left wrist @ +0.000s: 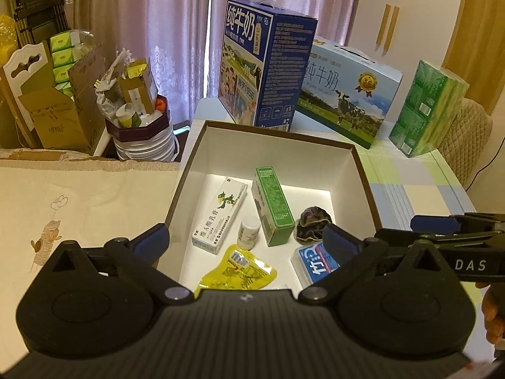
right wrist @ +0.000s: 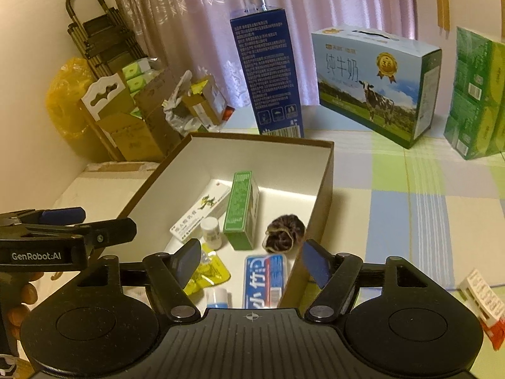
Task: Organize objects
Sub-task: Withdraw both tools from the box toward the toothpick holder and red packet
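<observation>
Pale pink curtains (left wrist: 176,31) across the far side, daylight showing through a narrow gap. Cream wall (right wrist: 31,47) at far left, with folded dark chairs (right wrist: 94,41) leaning against it. Wooden cabinet doors (left wrist: 473,15) at far right. Nearer, a checked tablecloth (right wrist: 426,205) in green, blue and cream. Dim, warm indoor light throughout.

You can read "纯牛奶" on the dark blue milk carton (left wrist: 252,63) and the pale cow carton (right wrist: 372,85); "DAS" marks the right gripper (left wrist: 470,265), "GenRobot.AI" the left gripper (right wrist: 36,256).
</observation>
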`<state>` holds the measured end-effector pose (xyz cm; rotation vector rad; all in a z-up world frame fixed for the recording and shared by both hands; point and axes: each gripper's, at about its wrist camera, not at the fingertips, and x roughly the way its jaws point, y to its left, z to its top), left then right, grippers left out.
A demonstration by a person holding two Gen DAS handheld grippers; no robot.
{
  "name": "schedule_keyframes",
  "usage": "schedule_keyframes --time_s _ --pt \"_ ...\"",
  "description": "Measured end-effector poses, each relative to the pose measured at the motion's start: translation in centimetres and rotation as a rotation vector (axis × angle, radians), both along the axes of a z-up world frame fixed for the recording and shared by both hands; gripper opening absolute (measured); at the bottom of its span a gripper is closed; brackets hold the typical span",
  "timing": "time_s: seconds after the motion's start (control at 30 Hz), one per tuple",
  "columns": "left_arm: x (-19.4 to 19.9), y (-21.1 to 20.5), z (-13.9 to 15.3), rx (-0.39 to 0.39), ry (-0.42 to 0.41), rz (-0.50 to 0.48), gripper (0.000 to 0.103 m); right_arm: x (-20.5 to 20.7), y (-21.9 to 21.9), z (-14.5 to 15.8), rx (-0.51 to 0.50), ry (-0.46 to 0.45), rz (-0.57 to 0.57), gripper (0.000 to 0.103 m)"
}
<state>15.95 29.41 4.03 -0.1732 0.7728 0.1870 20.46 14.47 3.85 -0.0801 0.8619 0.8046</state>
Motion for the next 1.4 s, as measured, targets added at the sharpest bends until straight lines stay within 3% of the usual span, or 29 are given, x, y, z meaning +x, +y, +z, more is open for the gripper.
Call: schedule_keyframes --time_s 0.53,0.97,1.4 --pt "-5.2 -2.8 1.5 -0.02 -0.077 -0.001 0.102 -3.7 -3.1 0.6 -0.006 -0.015 0.034 0.069" --pt "-7.3 -6.7 1.1 -0.024 -0.022 0.0 0.102 -5.2 -7.4 0.9 -0.006 -0.007 0.044 0.07" --pt "-6.9 -13.4 0.1 -0.049 0.029 -0.082 0.102 -4.6 -14.0 -0.1 -0.045 0.038 -0.014 0.07"
